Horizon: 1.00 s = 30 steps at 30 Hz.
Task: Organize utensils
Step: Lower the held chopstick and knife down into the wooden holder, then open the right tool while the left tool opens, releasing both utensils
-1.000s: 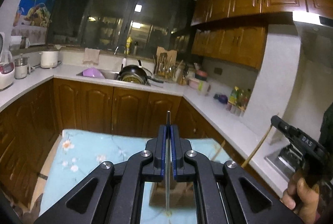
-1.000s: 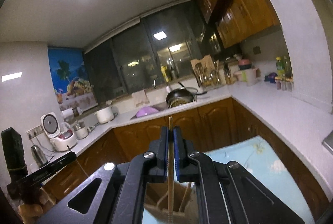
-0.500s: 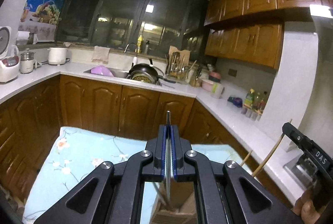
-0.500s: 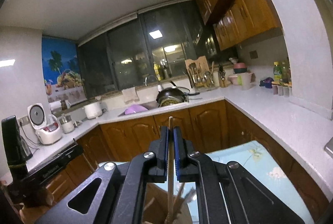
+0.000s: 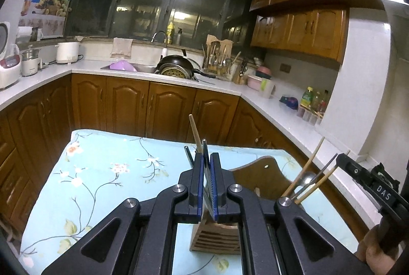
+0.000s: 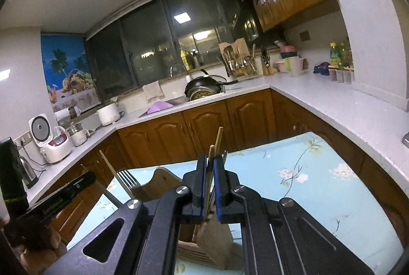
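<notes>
Left gripper (image 5: 207,167) pinches metal utensil (image 5: 204,147), right gripper (image 6: 210,172) chopstick (image 6: 210,160)

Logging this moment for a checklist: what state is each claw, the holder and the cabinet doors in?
left claw: shut on metal utensil
right claw: shut on wooden chopstick
utensil holder: upright on the table, utensils standing in it
lower cabinet doors: closed

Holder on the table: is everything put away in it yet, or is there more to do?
Nearly, it seems. Done: chopsticks and a spoon stand in the holder. In hand: the left tongs are shut on a thin metal utensil, the right tongs on a chopstick, both above the holder. Left: dropping those two in. No loose utensils show on the cloth.
</notes>
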{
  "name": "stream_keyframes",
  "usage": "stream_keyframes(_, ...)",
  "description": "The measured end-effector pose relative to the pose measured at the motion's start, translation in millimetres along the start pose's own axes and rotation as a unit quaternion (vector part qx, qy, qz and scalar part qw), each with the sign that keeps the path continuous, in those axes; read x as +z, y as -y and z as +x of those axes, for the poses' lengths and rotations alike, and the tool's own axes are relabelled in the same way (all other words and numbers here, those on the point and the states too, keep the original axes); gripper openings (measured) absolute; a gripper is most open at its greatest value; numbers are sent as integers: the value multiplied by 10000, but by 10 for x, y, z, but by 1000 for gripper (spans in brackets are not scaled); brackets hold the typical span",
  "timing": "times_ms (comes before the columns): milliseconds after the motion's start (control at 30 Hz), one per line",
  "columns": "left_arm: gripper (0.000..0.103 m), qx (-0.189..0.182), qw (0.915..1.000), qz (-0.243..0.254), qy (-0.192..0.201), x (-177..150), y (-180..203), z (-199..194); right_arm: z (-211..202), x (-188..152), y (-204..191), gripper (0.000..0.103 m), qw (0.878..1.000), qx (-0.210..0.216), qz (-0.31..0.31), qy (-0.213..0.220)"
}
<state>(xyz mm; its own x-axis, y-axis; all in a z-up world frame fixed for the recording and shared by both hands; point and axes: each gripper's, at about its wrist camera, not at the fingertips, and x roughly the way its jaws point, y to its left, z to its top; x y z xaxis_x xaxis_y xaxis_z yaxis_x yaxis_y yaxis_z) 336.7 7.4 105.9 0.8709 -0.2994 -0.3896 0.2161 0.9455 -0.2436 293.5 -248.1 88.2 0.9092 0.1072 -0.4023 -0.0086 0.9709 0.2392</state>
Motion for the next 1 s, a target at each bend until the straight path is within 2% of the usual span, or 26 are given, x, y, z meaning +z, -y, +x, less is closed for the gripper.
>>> stream_keyframes(267,4,1,9999,6,-103,26,-72,-6,23,30,49,6,9998,31,142,-142)
stream_keyframes(300,4,3,9999,-8,-144,55,-74,-1,24,19,49,10,9997,48,179,-160)
stream_keyframes(367,7,0,9998,-44,-212,66,-69,-15,30,34,80,12,9993,108,281,-198)
stream_keyframes(400,9,-15,9997,-63,-223,56,-53,-29,18,47,98,15,9991,126,342,-220)
stream_keyframes(467,21,-82,9998,-74,-191,91,-36,-71,-6,63,124,26,9989,153,403,-198)
stream_keyframes(500,25,-88,9998,-48,-150,105,-16,-112,-52,80,140,39,9987,191,453,-156)
stream_keyframes(533,34,-92,9999,-25,-108,105,-2,-140,-76,83,146,52,9985,218,487,-124)
stream_keyframes(567,44,-66,10000,-4,-43,110,14,-189,-130,101,158,56,9983,236,525,-73)
stream_keyframes(633,53,-51,10000,-47,27,107,12,-280,-217,123,172,65,9981,213,574,-2)
stream_keyframes(700,56,-94,9998,-127,74,80,-13,-393,-330,139,199,71,9975,261,658,54)
stream_keyframes(767,71,-33,9997,-203,92,4,-54,-524,-414,123,215,79,9971,286,698,88)
stream_keyframes(833,73,30,9995,-275,120,-87,-98,-661,-541,56,248,89,9969,292,724,118)
stream_keyframes(1000,73,98,9987,-473,-142,-359,-210,-961,-715,-210,338,92,9957,333,854,-114)
